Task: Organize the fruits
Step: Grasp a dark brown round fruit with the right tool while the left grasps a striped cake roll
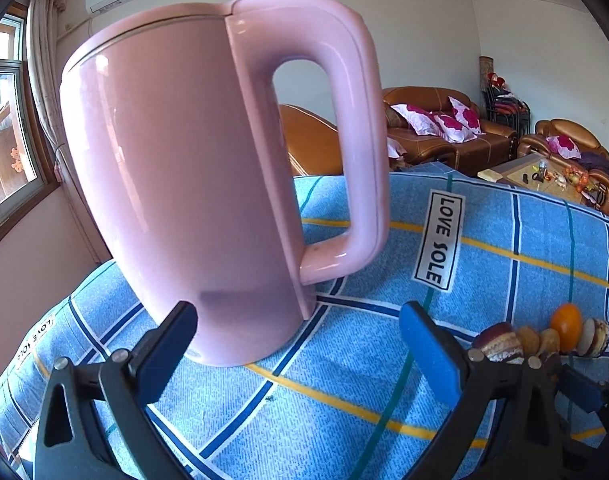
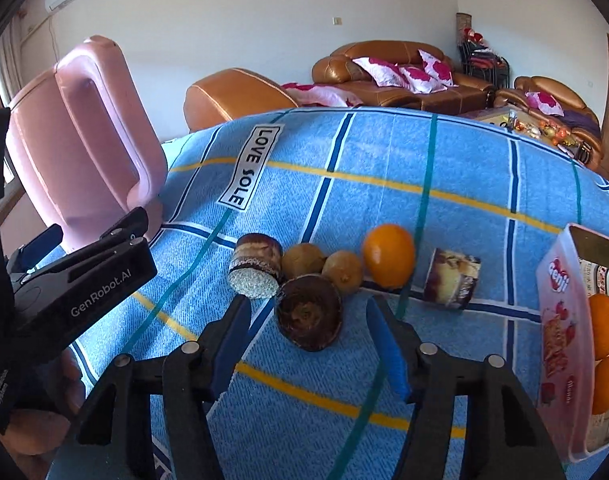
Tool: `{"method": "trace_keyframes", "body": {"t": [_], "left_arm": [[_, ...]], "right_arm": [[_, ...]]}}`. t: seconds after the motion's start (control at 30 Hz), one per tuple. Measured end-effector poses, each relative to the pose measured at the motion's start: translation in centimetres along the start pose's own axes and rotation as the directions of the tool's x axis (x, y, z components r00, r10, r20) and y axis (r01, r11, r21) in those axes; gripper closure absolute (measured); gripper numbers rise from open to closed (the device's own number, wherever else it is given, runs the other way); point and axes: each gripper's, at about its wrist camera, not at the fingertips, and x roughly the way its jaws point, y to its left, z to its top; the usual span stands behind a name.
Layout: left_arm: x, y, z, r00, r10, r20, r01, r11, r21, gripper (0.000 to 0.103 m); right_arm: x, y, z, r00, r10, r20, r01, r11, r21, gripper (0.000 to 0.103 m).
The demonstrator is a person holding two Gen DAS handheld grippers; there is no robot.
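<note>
Right gripper (image 2: 310, 344) jaws apart, flanking chocolate cake roll (image 2: 309, 312), pads not visibly pressing. Left gripper (image 1: 300, 344) gaped empty before pink kettle (image 1: 208, 176). Orange (image 2: 389, 255) and two kiwis (image 2: 324, 266) lay just behind roll; two more oranges inside pink container (image 2: 560, 344), right of roll.

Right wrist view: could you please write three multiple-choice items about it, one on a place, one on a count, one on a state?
1. In the picture, the pink kettle stands where from the loose orange? A left; B right; C in front.
2. How many kiwis lie on the cloth? A one; B two; C four.
3. The right tool is: A open; B shut on the orange; C shut on a kiwi.
Answers: 1 A, it stands at the left edge; 2 B, two lie side by side; 3 A, its pads press nothing.
</note>
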Motion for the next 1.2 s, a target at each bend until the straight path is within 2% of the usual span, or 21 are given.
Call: {"method": "trace_keyframes", "body": {"t": [0.03, 0.13, 0.23, 0.3, 0.4, 0.47, 0.53, 0.6, 0.73, 0.8, 0.9, 0.93, 1.03, 1.13, 1.2], "left_arm": [[0.0, 0.0, 0.1, 1.0, -0.01, -0.001, 0.01, 1.0, -0.001, 0.0], [-0.1, 0.0, 0.1, 0.999, -0.036, -0.003, 0.036, 0.999, -0.001, 0.0], [-0.2, 0.1, 0.2, 0.999, -0.048, -0.001, 0.048, 0.999, -0.01, 0.0], [-0.1, 0.2, 0.3, 0.996, -0.085, -0.007, 0.084, 0.996, -0.023, 0.0], [-0.2, 0.3, 0.2, 0.992, -0.128, -0.002, 0.128, 0.991, -0.044, 0.0], [-0.3, 0.0, 0.2, 0.986, -0.166, -0.002, 0.165, 0.985, -0.039, 0.0], [-0.6, -0.6, 0.1, 0.971, -0.238, -0.005, 0.238, 0.971, -0.016, 0.0], [-1.0, -1.6, -0.1, 0.953, -0.302, -0.011, 0.303, 0.952, 0.037, 0.001], [-2.0, -4.0, -0.3, 0.942, -0.335, -0.004, 0.33, 0.924, 0.192, 0.012], [-1.9, -5.0, -0.4, 0.935, -0.352, -0.038, 0.351, 0.907, 0.234, 0.016], [-1.8, -5.7, -0.5, 0.904, -0.417, -0.097, 0.428, 0.873, 0.233, 0.029], [-1.7, -5.9, -0.5, 0.898, -0.425, -0.111, 0.439, 0.868, 0.232, 0.031], [-1.4, -6.7, -0.8, 0.898, -0.414, -0.148, 0.439, 0.867, 0.236, 0.035], [-0.2, -7.3, -0.7, 0.889, -0.411, -0.203, 0.45, 0.866, 0.216, 0.037], [1.0, -7.4, -0.5, 0.877, -0.409, -0.253, 0.456, 0.874, 0.166, 0.037]], "right_arm": [[0.4, 0.1, 0.0, 1.0, -0.004, -0.02, 0.004, 1.0, 0.0, 0.055], [0.7, -0.1, 0.0, 0.999, 0.003, -0.037, -0.003, 1.0, 0.011, 0.063], [0.3, -0.5, -0.3, 0.999, 0.022, -0.035, -0.021, 0.999, 0.024, 0.063], [-0.3, -0.6, -0.6, 1.0, 0.019, -0.022, -0.018, 0.999, 0.032, 0.063], [-3.3, -1.4, -1.1, 0.995, -0.016, 0.101, 0.01, 0.998, 0.059, 0.063], [-5.6, -1.9, -1.8, 0.978, -0.075, 0.196, 0.064, 0.996, 0.063, 0.063], [-7.4, -2.5, -2.5, 0.957, -0.141, 0.254, 0.128, 0.989, 0.067, 0.063], [-8.7, -3.5, -2.9, 0.943, -0.175, 0.283, 0.156, 0.984, 0.088, 0.063], [-9.6, -5.2, -3.3, 0.937, -0.196, 0.288, 0.167, 0.978, 0.124, 0.063], [-9.7, -5.8, -3.3, 0.94, -0.195, 0.28, 0.159, 0.976, 0.149, 0.063], [-9.1, -6.1, -3.1, 0.946, -0.183, 0.267, 0.142, 0.976, 0.166, 0.063], [-8.7, -6.0, -2.9, 0.947, -0.18, 0.265, 0.139, 0.976, 0.167, 0.063], [-8.3, -6.2, -2.8, 0.953, -0.168, 0.254, 0.127, 0.977, 0.168, 0.063], [-8.0, -6.4, -2.9, 0.957, -0.159, 0.242, 0.116, 0.976, 0.183, 0.063], [-7.8, -6.7, -2.9, 0.961, -0.153, 0.231, 0.109, 0.975, 0.191, 0.063]]}}
